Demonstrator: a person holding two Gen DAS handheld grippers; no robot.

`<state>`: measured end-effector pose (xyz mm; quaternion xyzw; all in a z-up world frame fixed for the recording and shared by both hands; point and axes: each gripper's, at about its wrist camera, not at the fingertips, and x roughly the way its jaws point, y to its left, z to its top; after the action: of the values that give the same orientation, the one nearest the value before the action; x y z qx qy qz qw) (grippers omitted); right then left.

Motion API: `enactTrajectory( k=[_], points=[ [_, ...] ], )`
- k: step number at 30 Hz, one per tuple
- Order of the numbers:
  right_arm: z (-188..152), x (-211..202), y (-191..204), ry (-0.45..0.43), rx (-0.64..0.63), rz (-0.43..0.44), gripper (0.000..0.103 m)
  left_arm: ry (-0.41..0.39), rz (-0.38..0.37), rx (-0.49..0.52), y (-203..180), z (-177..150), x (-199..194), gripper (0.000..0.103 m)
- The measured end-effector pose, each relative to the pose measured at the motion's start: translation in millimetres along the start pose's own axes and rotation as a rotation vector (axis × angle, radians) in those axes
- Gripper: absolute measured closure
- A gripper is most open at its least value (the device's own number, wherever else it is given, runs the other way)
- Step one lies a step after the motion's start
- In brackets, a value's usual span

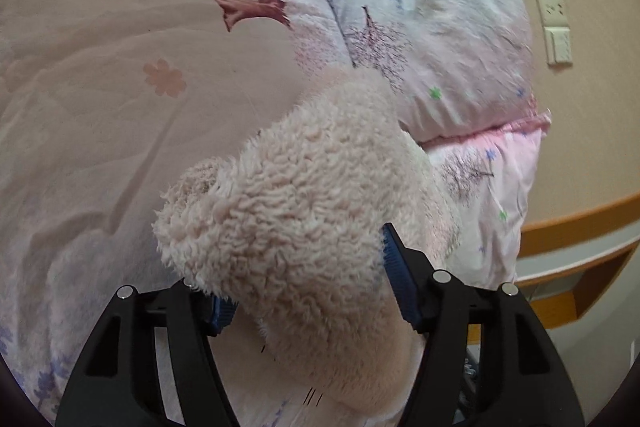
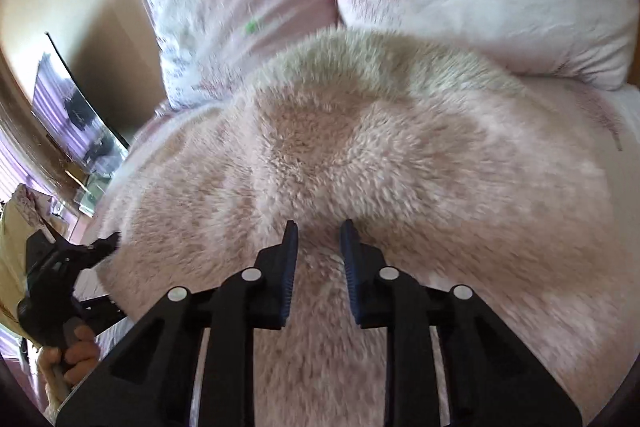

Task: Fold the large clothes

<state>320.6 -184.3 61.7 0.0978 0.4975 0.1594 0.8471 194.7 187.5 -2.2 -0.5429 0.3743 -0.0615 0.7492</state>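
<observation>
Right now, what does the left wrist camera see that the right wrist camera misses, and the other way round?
Only the left wrist view shows the flowered bedsheet, wall switches and a wooden shelf, with a fluffy sleeve-like fold of the fleece garment lying between the left gripper's wide jaws. Only the right wrist view shows the fleece spread broad on the bed, a dark screen, and the person's hand on the other tool. Both show the pink fleece and the two pillows.
</observation>
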Motion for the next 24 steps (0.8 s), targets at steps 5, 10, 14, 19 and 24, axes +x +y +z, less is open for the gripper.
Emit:
enactTrajectory(
  k=[5,10,14,19,24],
  points=[
    [-2.7,14.1,-1.2,0.029,-0.012,0.001,0.078,-0.025,0.011,-0.061,0.9,6.5,4.8,0.039],
    [-13.9,10.3,0.7,0.007,-0.034,0.001,0.078,-0.045,-0.01,-0.009,-10.7,10.0,9.0,0.055],
    [-26.7,9.7,6.4,-0.001,-0.036,-0.001,0.078,-0.093,-0.054,0.171,-46.0,9.3,-0.1,0.066],
    [-25.2,14.5,8.4,-0.021,-0.052,-0.03,0.078,-0.121,-0.118,0.4,-97.1,-3.8,-3.8,0.069],
    [-29.3,16.2,14.2,-0.044,-0.078,-0.061,0.078,-0.113,-0.23,0.595,-143.6,-26.6,-1.9,0.07]
  ],
)
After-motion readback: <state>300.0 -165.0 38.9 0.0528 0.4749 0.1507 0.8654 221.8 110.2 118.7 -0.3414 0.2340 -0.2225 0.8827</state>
